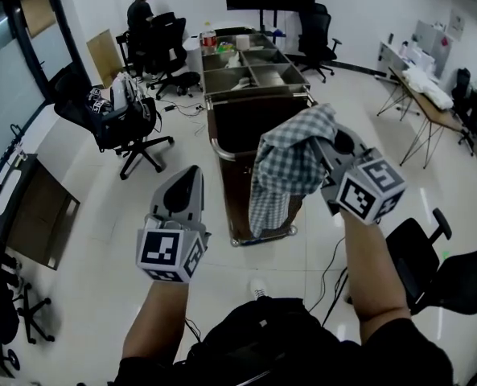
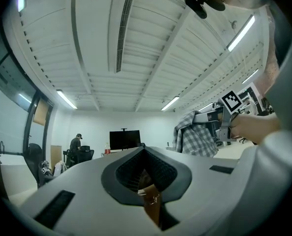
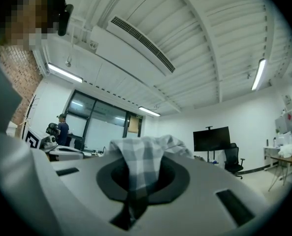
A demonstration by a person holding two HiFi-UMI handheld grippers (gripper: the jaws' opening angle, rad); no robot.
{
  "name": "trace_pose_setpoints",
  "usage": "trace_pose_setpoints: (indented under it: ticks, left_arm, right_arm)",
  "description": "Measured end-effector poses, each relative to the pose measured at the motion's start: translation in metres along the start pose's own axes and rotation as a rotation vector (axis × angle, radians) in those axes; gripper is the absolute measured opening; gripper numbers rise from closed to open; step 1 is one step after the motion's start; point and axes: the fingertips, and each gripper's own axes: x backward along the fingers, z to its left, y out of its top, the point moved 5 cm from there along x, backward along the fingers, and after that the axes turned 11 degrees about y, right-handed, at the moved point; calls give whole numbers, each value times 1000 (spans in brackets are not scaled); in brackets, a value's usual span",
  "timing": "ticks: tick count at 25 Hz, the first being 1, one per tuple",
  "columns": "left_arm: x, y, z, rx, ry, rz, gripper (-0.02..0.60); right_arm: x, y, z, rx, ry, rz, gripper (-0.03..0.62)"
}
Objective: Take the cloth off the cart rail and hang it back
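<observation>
A grey-and-white checked cloth (image 1: 286, 167) hangs in the air from my right gripper (image 1: 325, 145), which is shut on its top. The cloth dangles in front of the dark cart (image 1: 226, 119) and clear of the cart's rail (image 1: 215, 149). In the right gripper view the cloth (image 3: 143, 161) is bunched between the jaws of that gripper (image 3: 136, 195). My left gripper (image 1: 188, 177) is held up to the left of the cloth, shut with nothing in it, and points upward. The left gripper view shows its shut jaws (image 2: 148, 181) and the cloth (image 2: 197, 136) off to the right.
The cart's top holds metal bins (image 1: 254, 71). A black office chair with bags (image 1: 121, 115) stands to the left and another chair (image 1: 431, 256) close on the right. A folding table (image 1: 427, 95) is at the far right. A person (image 1: 139, 14) sits at the back.
</observation>
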Motion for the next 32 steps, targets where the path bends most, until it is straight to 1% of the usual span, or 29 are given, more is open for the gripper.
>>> trace_pose_setpoints:
  ticks: [3,5,8,13,17,21,23,24,26,27,28,32]
  left_arm:
    - [-32,3,5,-10,21,-15,0]
    - [-53,4,7,-18,36,-21,0]
    - [-78,0,8,-27,56,-11,0]
    - [-122,-21,12,-31,85,8,0]
    - [-146,-34,14,-28,106,29,0]
    - [-164,-46,16,-28,111,49,0]
    - [-170,-51,17,-26,114,58,0]
    - [-173,-54,17,-24,114,62,0]
    - [-177,-59,18,-22,110,69,0]
    - [-179,-61,18,-23,108,72,0]
    - [-181,-62,18,-23,105,74,0]
    - [-186,-62,14,-20,90,79,0]
  right_arm:
    - [-29,0,-34,13,-1,-4,35]
    - [-52,-9,-58,9,-1,15,35]
    - [-83,-34,-88,-2,8,71,35]
    - [-131,-84,-133,-26,42,181,38]
    - [-154,-118,-156,-49,72,262,46]
    - [-164,-137,-169,-51,103,297,68]
    - [-167,-145,-170,-54,138,321,118]
    - [-169,-150,-169,-57,159,342,179]
    - [-174,-164,-166,-66,201,404,349]
    - [-177,-171,-165,-69,214,437,425]
    - [-178,-177,-164,-70,220,464,456]
    - [-173,-191,-168,-86,213,524,467]
